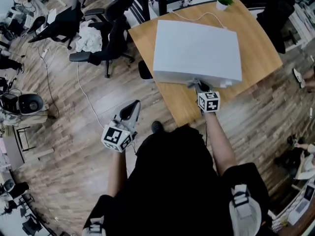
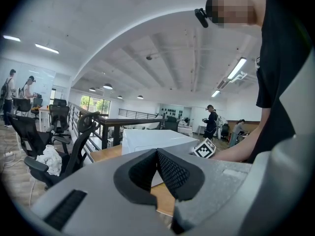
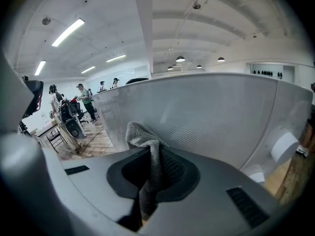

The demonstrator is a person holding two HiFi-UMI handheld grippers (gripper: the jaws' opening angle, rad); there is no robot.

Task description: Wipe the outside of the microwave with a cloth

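Right gripper [image 1: 199,87] reached forward, arm extended, clamped on grey cloth [image 3: 146,146] against microwave [image 1: 197,50] front. Left gripper [image 1: 132,107] clenched empty, held low off table [image 1: 256,58].

A smooth matt finish is shown by the white boxy microwave [image 1: 197,50], wood grain by the light-brown tabletop [image 1: 258,53]; at the microwave's six o'clock, the grey coarse-knit cloth [image 3: 146,144] is seen rough.
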